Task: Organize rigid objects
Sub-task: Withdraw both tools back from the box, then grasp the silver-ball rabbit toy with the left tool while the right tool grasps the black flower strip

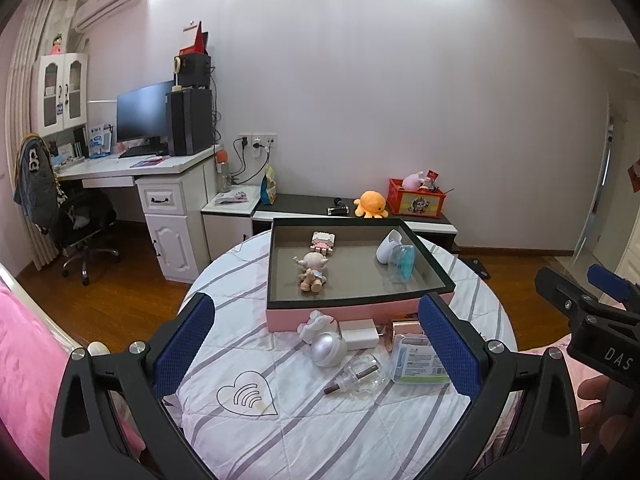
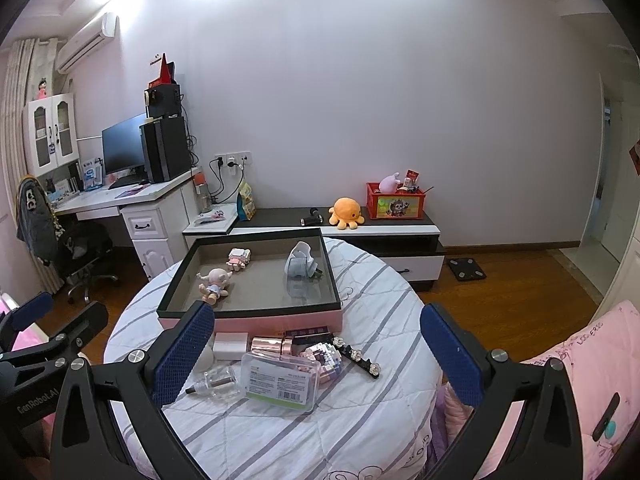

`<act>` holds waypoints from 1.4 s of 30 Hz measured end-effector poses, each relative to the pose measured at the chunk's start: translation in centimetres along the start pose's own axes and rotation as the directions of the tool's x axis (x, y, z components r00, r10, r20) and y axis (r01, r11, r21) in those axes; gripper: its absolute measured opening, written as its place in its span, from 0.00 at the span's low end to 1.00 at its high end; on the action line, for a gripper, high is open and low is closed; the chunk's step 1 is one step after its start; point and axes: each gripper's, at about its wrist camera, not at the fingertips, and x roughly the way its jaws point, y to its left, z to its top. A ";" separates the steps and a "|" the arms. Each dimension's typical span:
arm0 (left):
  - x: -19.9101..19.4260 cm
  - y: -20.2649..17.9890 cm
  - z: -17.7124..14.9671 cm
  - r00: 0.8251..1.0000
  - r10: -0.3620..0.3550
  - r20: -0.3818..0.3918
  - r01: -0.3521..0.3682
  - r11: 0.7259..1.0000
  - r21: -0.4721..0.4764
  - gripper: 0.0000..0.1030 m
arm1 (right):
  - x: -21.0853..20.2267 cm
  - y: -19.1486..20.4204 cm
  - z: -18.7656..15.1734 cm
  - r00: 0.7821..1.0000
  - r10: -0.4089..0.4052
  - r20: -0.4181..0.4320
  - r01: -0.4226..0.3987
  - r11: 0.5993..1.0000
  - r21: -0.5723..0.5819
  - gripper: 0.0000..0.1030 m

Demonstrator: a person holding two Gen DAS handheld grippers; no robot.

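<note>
Both hand-held grippers hang over the near edge of the round tabletop (image 1: 304, 432), and both are spread wide with nothing between the pads. The left gripper (image 1: 316, 348) frames the loose pile dead ahead, while the right gripper (image 2: 316, 354) sees the same pile from a bit further right.

Closest to the left one is a clear vial (image 1: 358, 376) lying flat, its long axis running roughly left-right with the dark stem pointing toward the left. Just behind it are a silver dome (image 1: 329, 347) with a small white figurine (image 1: 314, 325) touching it, and a white charger (image 1: 360, 332) beside those. A clear case (image 2: 282, 380) with a green label lies flat, more in front of the right gripper. Past it are a rose-gold tube (image 2: 276, 345), a little brick model (image 2: 326, 358) and a black hair clip (image 2: 358, 354) with flowers, angled away to the right.

My guess is the vial is the left's pick, since it's nearest and centred. The pads would close across its short side as it lies, so no big wrist turn needed. The case and clip look like the right's job.

Behind all that sits the pink tray (image 1: 344, 314), right up against the pile. A doll (image 1: 314, 270), a block toy (image 1: 322, 240) and a white thing with a teal bit (image 1: 396, 254) are already in it.
</note>
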 end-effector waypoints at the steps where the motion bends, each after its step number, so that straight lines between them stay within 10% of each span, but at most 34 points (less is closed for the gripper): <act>1: 0.3 0.0 -0.2 1.000 0.001 -0.006 -0.001 1.000 -0.002 1.00 | 0.2 -0.2 -0.1 1.000 -0.004 -0.005 0.004 1.000 0.002 1.00; 20: 7.2 0.4 -4.4 0.982 0.014 -0.190 -0.014 1.000 -0.001 1.00 | 6.0 -3.1 -2.9 0.985 -0.023 -0.168 0.028 0.999 0.026 1.00; 42: 18.2 1.0 -6.5 0.922 0.023 -0.386 -0.032 0.999 -0.016 0.94 | 17.7 -7.9 -6.9 0.898 -0.052 -0.436 0.035 0.998 -0.049 0.99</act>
